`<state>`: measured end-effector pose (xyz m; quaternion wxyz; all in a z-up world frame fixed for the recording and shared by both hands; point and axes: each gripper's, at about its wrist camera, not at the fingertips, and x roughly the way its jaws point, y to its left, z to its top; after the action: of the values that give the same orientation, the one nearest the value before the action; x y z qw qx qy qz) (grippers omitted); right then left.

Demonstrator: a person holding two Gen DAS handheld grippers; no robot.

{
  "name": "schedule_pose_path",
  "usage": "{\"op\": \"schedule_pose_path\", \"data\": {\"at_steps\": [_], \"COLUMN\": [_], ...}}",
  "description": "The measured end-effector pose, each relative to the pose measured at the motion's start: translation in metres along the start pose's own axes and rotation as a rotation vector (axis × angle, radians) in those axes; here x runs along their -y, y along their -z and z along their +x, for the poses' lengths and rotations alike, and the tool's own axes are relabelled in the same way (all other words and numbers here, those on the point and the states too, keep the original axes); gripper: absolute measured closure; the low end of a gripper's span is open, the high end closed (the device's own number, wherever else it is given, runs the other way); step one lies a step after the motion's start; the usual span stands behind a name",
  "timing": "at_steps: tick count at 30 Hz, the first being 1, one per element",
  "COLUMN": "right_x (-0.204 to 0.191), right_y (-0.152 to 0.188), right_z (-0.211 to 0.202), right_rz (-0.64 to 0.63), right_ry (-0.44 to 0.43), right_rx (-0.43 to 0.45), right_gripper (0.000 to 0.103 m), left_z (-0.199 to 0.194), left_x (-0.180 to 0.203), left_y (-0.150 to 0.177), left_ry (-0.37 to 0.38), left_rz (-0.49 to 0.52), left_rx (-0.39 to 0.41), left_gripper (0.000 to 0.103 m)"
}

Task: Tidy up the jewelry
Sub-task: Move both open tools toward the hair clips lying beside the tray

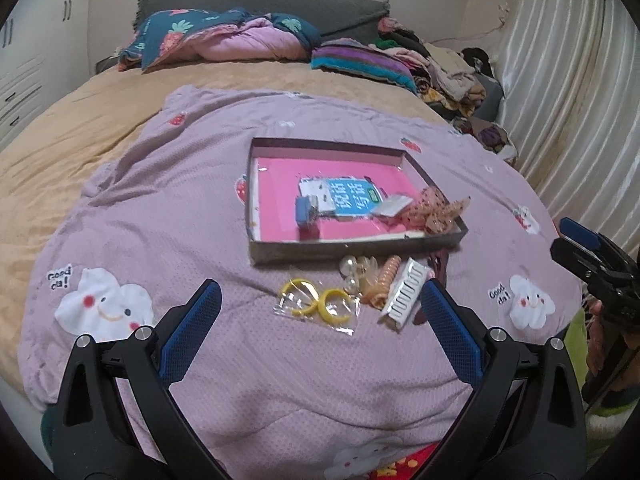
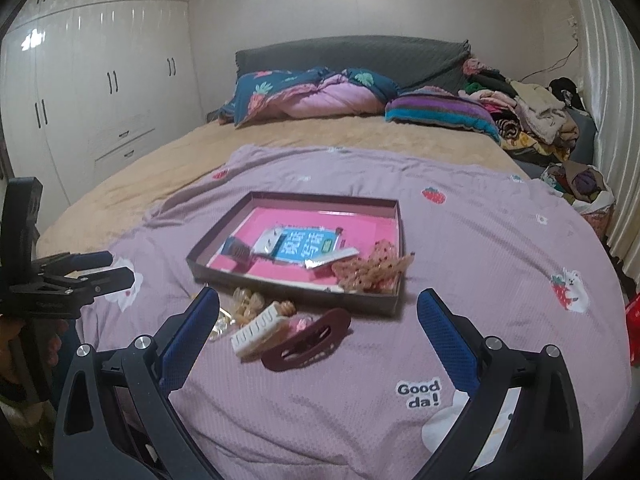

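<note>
Blue-padded left claw (image 1: 320,300) gapes wide, gripping nothing, over yellow hoop earrings (image 1: 316,300) at twelve o'clock; right claw (image 2: 318,306) equally wide and empty above a maroon hair clip (image 2: 306,340). Farther on the lilac quilt (image 1: 160,200), the tray (image 1: 256,184) holds a ruffled scrunchie (image 1: 434,210).

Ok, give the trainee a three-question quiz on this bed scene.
1. True or false: the yellow earrings lie inside the tray.
2. Which lies nearest the right gripper? A) dark red hair claw B) dotted bow C) striped pillow
3. Fill in: both the left gripper and the right gripper are ____ and hold nothing.

Key: 1 false, they lie bagged on the quilt in front of it; 2 A; 3 open.
</note>
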<state>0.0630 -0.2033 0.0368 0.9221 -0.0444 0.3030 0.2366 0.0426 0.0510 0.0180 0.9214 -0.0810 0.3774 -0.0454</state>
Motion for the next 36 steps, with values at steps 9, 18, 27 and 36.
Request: {"op": "schedule_pose_path", "data": {"at_steps": [9,18,27,36], "right_x": [-0.001,0.01,0.029,0.045], "right_y": [0.017,0.033,0.048,0.054], "right_z": [0.008,0.02,0.033,0.044], "right_rz": [-0.014,0.0,0.034,0.103], "right_ry": [-0.001,0.013,0.03,0.013], "right_rx": [-0.05,-0.104,-0.147,-0.176], "right_gripper": [0.004,0.004,0.004,0.004], "left_z": [0.013,0.032,0.048,0.069], "left_x": [0.02,0.033,0.041,0.051], "left_y": [0.016,0.027,0.035,0.042], "left_ry": [0.016,0.036,0.028,0.055], "left_rz": [0.05,0.086,0.111,0.151], "left_rx": [-0.034,-0.084,-0.106,-0.151], "left_gripper": [0.01,0.01,0.01,0.03]}}
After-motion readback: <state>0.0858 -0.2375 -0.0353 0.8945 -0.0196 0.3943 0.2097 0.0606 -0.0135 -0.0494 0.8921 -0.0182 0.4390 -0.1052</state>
